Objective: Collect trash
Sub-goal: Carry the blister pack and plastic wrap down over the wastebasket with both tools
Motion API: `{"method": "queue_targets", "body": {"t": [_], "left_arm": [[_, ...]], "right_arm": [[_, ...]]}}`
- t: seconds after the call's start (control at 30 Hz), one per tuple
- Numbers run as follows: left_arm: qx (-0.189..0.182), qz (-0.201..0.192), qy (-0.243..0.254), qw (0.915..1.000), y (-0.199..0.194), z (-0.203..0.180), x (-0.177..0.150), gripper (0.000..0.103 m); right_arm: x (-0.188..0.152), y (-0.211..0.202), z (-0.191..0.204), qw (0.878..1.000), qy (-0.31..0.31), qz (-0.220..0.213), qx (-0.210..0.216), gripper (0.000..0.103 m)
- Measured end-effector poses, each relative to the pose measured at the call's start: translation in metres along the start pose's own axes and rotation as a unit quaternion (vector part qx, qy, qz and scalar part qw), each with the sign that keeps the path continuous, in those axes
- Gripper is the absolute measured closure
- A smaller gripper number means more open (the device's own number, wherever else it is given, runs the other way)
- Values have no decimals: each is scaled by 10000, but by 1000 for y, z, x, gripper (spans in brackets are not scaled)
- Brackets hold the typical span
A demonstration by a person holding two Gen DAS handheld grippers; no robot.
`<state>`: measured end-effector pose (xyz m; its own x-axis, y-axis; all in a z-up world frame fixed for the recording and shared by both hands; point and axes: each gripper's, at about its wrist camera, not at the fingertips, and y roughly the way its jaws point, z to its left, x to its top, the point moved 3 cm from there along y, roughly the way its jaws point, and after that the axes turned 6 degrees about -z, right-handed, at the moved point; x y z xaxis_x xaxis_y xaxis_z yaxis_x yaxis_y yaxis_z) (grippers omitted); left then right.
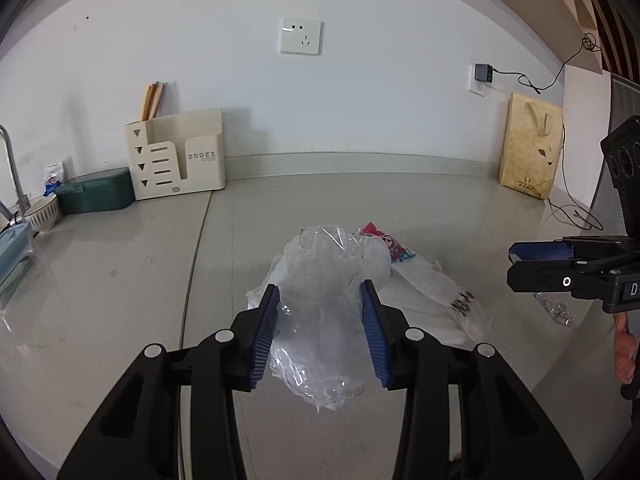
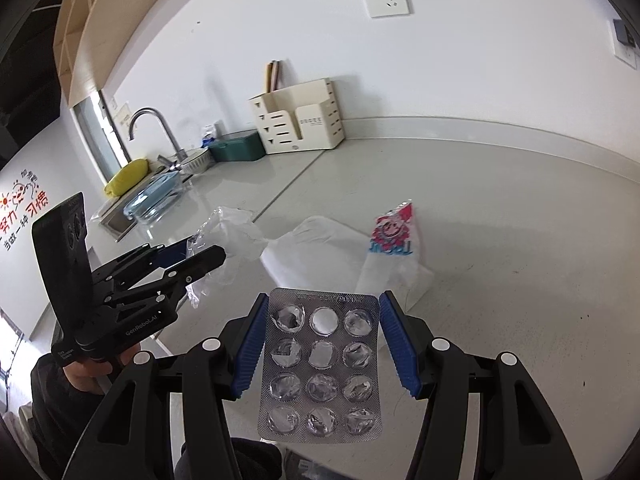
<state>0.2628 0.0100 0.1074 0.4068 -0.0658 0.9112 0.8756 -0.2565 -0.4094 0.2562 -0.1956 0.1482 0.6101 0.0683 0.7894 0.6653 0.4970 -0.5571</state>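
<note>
My left gripper (image 1: 320, 294) is shut on a crumpled clear plastic wrapper (image 1: 320, 320) and holds it above the grey counter (image 1: 120, 280). It shows from the side in the right wrist view (image 2: 200, 252) with the wrapper (image 2: 236, 236) in it. My right gripper (image 2: 320, 304) is shut on a silver pill blister pack (image 2: 322, 364), mostly emptied. It shows at the right edge of the left wrist view (image 1: 520, 264). A white plastic bag (image 2: 320, 252) and a red-and-blue printed snack wrapper (image 2: 394, 232) lie on the counter ahead; the snack wrapper also shows in the left wrist view (image 1: 390, 244).
A cream rack (image 1: 180, 156), a green lidded box (image 1: 96, 192) and a bowl (image 1: 42, 212) stand at the back left by the faucet (image 2: 152, 128). A yellow paper bag (image 1: 530, 146) and a cable (image 1: 572, 212) are at the back right. A small clear scrap (image 1: 556, 310) lies under the right gripper.
</note>
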Motion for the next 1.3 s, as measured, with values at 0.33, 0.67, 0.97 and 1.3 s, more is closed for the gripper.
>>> {"method": "queue_targets", "body": {"t": [0.33,0.67,0.97,1.3], "left_arm": [[-25,-154,-173,9997,-79,-18,-39,61],[-25,-15,-384,9993,-141,-35,-104,61],[89,403,-433,9982,-160,-62,-180,61],[209,1341,-917,9865,-125,-73,-293,61]], "right_arm": [[-40,-38,42,9996,-150,55,240,44],[-109,-55,76,9975,-214,400,549,44],[-181,-49,84,9928,-186,854,814,44],[-272,-3,61,9861,120,1458,794,44]]}}
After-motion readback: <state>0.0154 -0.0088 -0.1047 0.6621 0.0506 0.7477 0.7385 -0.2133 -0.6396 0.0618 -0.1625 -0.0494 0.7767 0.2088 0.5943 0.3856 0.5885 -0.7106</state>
